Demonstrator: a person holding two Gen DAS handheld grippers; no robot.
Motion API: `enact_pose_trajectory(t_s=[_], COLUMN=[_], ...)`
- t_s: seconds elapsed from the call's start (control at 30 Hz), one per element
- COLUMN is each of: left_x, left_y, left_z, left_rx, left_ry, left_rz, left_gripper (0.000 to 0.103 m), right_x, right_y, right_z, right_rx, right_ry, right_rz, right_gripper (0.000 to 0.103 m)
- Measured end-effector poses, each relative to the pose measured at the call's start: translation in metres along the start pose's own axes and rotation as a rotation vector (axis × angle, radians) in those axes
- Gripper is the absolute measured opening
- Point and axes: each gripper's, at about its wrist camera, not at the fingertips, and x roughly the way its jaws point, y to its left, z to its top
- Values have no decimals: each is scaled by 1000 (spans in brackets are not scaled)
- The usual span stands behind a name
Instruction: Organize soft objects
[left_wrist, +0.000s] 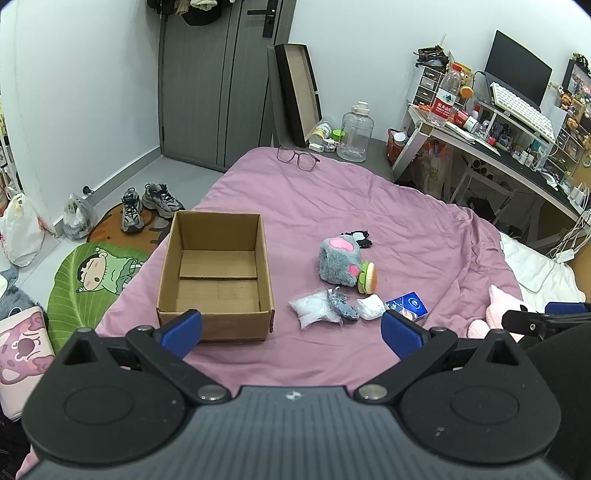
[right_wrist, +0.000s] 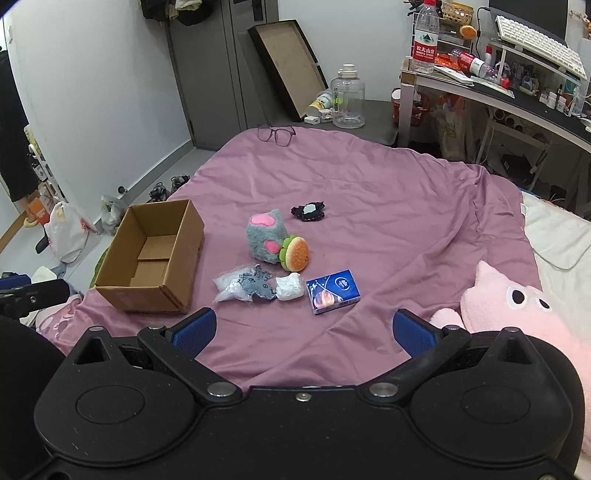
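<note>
An open cardboard box stands empty on the pink bedspread; it also shows in the right wrist view. Right of it lie a grey plush paw, a plush burger, a small black soft item, a clear bag, a grey knitted piece, a white wad and a blue tissue pack. My left gripper is open and empty before the box. My right gripper is open and empty before the items.
Glasses lie at the bed's far edge. A pink plush rests at the right by a white pillow. Shoes, bags and mats lie on the floor left. A cluttered desk stands at the right.
</note>
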Motion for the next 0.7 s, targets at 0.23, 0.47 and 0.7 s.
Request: enact_pose_trajectory(t_s=[0.23,0.47,0.7], left_x=[2,-1,-3], left_y=[-2,2,3], left_z=[-3,-2,-3], left_rx=[-7,-16,-15], left_ry=[0,0,0], left_rz=[0,-3,-2], left_gripper=[102,102,102], right_x=[-1,-1,-3], right_y=[4,5,5], right_z=[-1,0,1], right_rx=[-10,-11,-12], right_ry=[-3,-5,-9], right_rz=[-3,-5,-7], right_gripper=[103,103,103])
